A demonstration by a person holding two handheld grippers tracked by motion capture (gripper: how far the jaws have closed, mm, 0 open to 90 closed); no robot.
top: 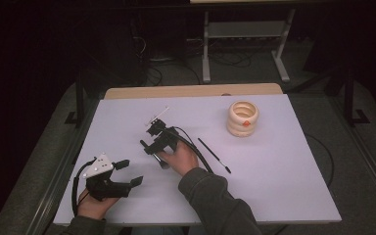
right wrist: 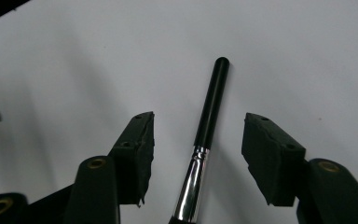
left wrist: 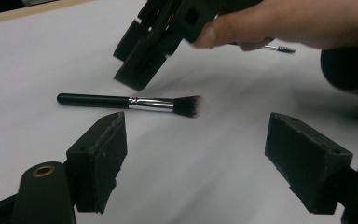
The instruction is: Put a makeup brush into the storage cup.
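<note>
Brush: the makeup brush is lying flat on the white table, between the two spread jaws of the right gripper; its black handle is pointing away beyond the tips, and its silver ferrule is sitting low, near the root of the jaws.
Bristles: in the left gripper view the dark, pale-tipped bristle head is pointing to the side of the person's right hand, so the bare handle end is the free end.
Right gripper: it is hanging over the brush with jaws wide apart, pinching nothing — neither jaw seems to be touching the handle.
Step in hand: I am judging that the person is preparing to grasp the brush by the handle.
How to do it well: the jaws are standing slightly off-centre, the brush a little nearer to the left one, so centring first is helping; then going down until the tips are almost on the table, and closing on the black handle just above the ferrule — the round handle could roll out.
Left gripper: the left gripper is waiting near, jaws also spread and holding nothing.
Further out: a thin dark wand is lying beside the right hand, and a ringed cream holder is standing well apart.
</note>
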